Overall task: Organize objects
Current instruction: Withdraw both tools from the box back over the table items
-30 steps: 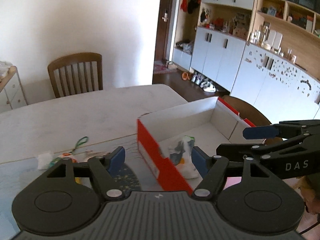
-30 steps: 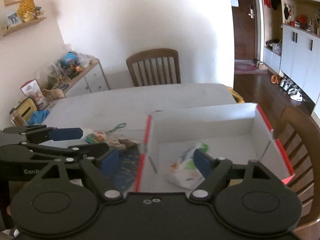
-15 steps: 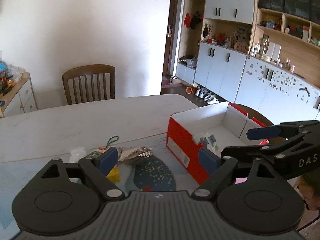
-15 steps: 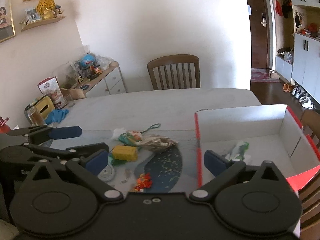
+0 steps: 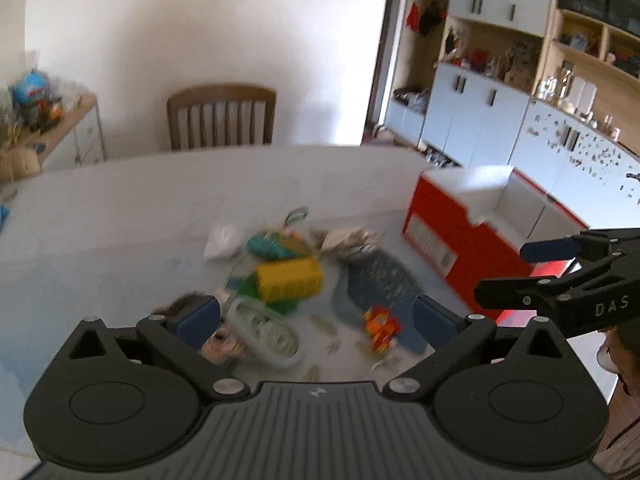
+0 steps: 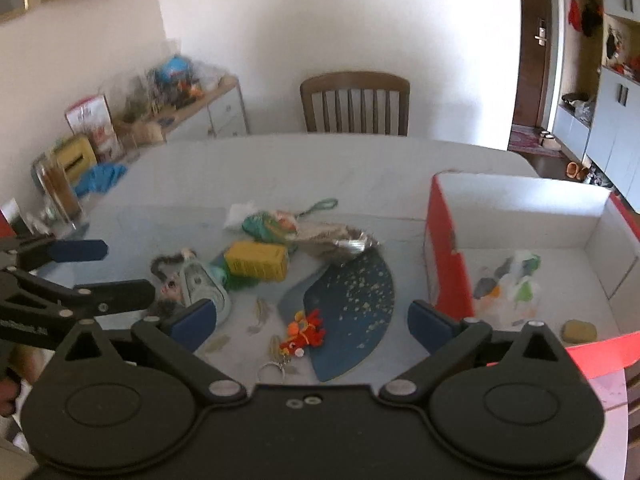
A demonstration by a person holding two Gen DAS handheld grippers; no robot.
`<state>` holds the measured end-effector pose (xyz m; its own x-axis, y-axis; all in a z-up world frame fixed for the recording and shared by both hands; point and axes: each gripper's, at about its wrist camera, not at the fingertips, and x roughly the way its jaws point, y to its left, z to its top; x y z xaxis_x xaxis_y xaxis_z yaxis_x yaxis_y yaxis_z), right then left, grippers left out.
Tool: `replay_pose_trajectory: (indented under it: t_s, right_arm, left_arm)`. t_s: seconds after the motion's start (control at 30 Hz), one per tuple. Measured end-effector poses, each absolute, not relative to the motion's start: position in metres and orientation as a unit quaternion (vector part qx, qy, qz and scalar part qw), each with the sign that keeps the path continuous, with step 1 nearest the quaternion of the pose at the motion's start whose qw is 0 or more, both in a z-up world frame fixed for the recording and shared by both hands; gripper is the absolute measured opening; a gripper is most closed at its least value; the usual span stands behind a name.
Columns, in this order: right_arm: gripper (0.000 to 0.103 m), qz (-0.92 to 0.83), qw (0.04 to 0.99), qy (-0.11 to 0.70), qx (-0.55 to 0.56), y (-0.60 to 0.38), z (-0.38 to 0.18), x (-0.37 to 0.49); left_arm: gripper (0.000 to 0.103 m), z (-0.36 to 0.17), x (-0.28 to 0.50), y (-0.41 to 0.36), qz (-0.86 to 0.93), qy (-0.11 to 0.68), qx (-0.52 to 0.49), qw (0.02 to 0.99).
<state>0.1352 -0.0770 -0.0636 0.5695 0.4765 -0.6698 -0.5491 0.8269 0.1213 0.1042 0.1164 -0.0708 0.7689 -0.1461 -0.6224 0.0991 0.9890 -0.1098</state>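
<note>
Loose things lie on the white table (image 6: 280, 164): a yellow box (image 6: 256, 260), a teal pouch (image 6: 270, 224), a silver wrapper (image 6: 344, 240), a dark blue fan (image 6: 352, 300) and a red-orange charm (image 6: 306, 330). To their right stands a red and white carton (image 6: 444, 248) with a plastic bag (image 6: 508, 284) inside. My right gripper (image 6: 311, 322) hovers open above the charm and fan, holding nothing. My left gripper (image 5: 316, 320) hangs over the blurred yellow box (image 5: 289, 284); its jaws are opening and empty. Each view shows the other gripper's fingers (image 5: 552, 248) at its edge.
A wooden chair (image 6: 356, 104) stands at the table's far side. A cluttered sideboard (image 6: 180, 92) lines the left wall, with a glass jar (image 6: 58, 188) and blue cloth (image 6: 100, 178) at the table's left end. White cabinets (image 5: 480, 120) fill the right wall.
Both grippers swung left, from over the carton to over the pile of loose things, and sank a little. Their jaws spread wider. The plastic bag stays in the carton.
</note>
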Motion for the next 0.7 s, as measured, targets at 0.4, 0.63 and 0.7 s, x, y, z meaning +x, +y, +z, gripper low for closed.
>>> replay_pose_trajectory:
  t_s: [0.4, 0.63, 0.7]
  right_arm:
    - [0.099, 0.287, 0.863, 0.407, -0.077, -0.042, -0.117, 0.157]
    - [0.094, 0.281, 0.851, 0.435, -0.09, -0.03, -0.14, 0.173]
    - [0.09, 0.279, 0.847, 0.442, -0.093, -0.027, -0.145, 0.177]
  left_arm:
    - [0.103, -0.145, 0.115, 0.156, -0.002, 0.396, -0.012, 0.918]
    - [0.103, -0.171, 0.125, 0.165, 0.002, 0.418, -0.013, 0.908]
    - [0.103, -0.175, 0.127, 0.167, 0.003, 0.422, -0.017, 0.906]
